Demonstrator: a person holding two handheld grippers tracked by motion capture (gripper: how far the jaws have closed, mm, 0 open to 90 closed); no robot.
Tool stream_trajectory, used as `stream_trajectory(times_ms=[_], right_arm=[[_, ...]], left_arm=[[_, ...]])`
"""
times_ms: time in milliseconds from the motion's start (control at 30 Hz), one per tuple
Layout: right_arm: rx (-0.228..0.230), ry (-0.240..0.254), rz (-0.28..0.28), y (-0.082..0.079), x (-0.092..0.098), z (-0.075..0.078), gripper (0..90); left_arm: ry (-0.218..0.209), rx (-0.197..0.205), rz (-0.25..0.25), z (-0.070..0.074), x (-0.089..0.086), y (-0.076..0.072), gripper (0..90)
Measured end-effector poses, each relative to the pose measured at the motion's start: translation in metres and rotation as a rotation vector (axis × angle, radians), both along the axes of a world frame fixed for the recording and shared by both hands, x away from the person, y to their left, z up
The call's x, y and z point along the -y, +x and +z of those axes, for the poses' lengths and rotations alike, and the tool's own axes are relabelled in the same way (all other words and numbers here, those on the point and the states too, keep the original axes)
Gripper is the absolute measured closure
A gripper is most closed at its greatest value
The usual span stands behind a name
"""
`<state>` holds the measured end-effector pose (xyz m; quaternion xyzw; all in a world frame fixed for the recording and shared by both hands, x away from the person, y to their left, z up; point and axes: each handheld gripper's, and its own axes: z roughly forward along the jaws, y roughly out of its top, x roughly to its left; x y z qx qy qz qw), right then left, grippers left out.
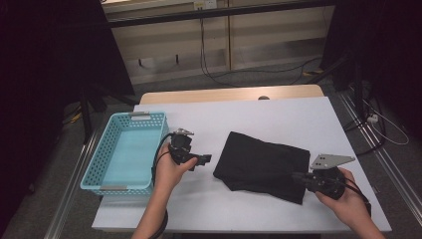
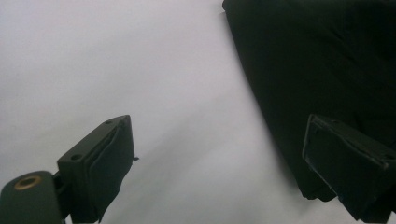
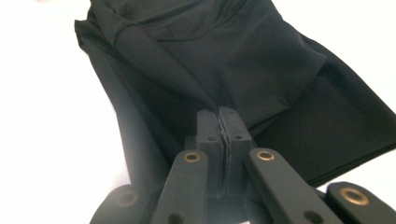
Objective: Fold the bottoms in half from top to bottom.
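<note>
A black cloth [image 1: 259, 162] lies folded on the white table [image 1: 278, 114], right of centre. My right gripper [image 1: 297, 176] is at the cloth's near right edge. In the right gripper view its jaws [image 3: 219, 112] are shut together on a raised ridge of the cloth [image 3: 224, 51]. My left gripper [image 1: 205, 159] hovers just left of the cloth's left corner, pointing toward it. In the left gripper view the gripper [image 2: 217, 123] stands wide open over bare table, and the cloth's edge [image 2: 317, 60] lies by the right jaw.
A light blue perforated basket [image 1: 97, 159] with nothing inside sits at the table's left side, right behind my left hand. The table's near edge runs below both forearms. Cables lie on the floor beyond the far edge.
</note>
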<state>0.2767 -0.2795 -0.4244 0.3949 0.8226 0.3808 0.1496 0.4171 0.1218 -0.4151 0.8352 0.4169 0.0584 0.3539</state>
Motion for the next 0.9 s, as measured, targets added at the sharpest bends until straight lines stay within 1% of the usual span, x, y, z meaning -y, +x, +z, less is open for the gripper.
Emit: stream_trajectory(times_ms=[100,167,200,233,267,300,400,533,667,733,833,867,900], right_arm=[[-0.004,-0.014,-0.002,-0.002,0.000,-0.001,88.5],[-0.001,-0.015,-0.004,-0.003,0.001,-0.002,88.4],[0.001,-0.013,-0.008,-0.004,0.002,-0.002,88.4],[0.005,0.006,-0.017,-0.004,0.004,-0.003,88.4],[0.007,0.009,-0.020,-0.004,0.005,-0.004,88.4],[0.003,0.017,-0.021,-0.005,0.007,-0.005,88.4],[0.005,0.009,-0.025,-0.006,0.009,-0.006,88.4],[0.023,0.013,-0.035,-0.010,0.014,-0.002,88.4],[0.023,0.019,-0.047,-0.014,0.019,-0.001,88.2],[0.027,0.021,-0.054,-0.018,0.025,0.002,87.8],[0.042,0.044,-0.053,-0.021,0.033,0.007,87.2],[0.042,0.044,-0.053,-0.021,0.033,0.007,87.2],[0.037,0.049,-0.047,-0.023,0.037,0.009,85.5]], left_arm=[[0.001,-0.007,-0.005,-0.001,0.001,0.000,9.1],[0.001,-0.007,-0.003,-0.001,0.001,0.000,9.1],[0.003,-0.006,-0.004,-0.001,0.002,-0.001,9.1],[0.000,-0.004,-0.003,-0.001,0.002,-0.001,9.1],[0.002,-0.003,-0.008,0.000,0.002,-0.002,9.1],[0.000,-0.003,-0.006,0.001,0.002,-0.002,9.1],[0.000,0.002,-0.008,0.001,0.002,-0.002,9.0],[-0.001,0.001,-0.007,0.001,0.003,-0.002,8.9],[0.001,-0.001,-0.012,0.001,0.003,-0.003,8.9],[-0.004,0.003,-0.009,0.002,0.003,-0.003,9.0],[-0.002,0.007,-0.005,0.003,0.002,-0.003,8.9],[-0.004,0.009,-0.003,0.003,0.001,-0.003,8.9],[-0.004,0.008,-0.002,0.004,0.000,-0.003,8.9]])
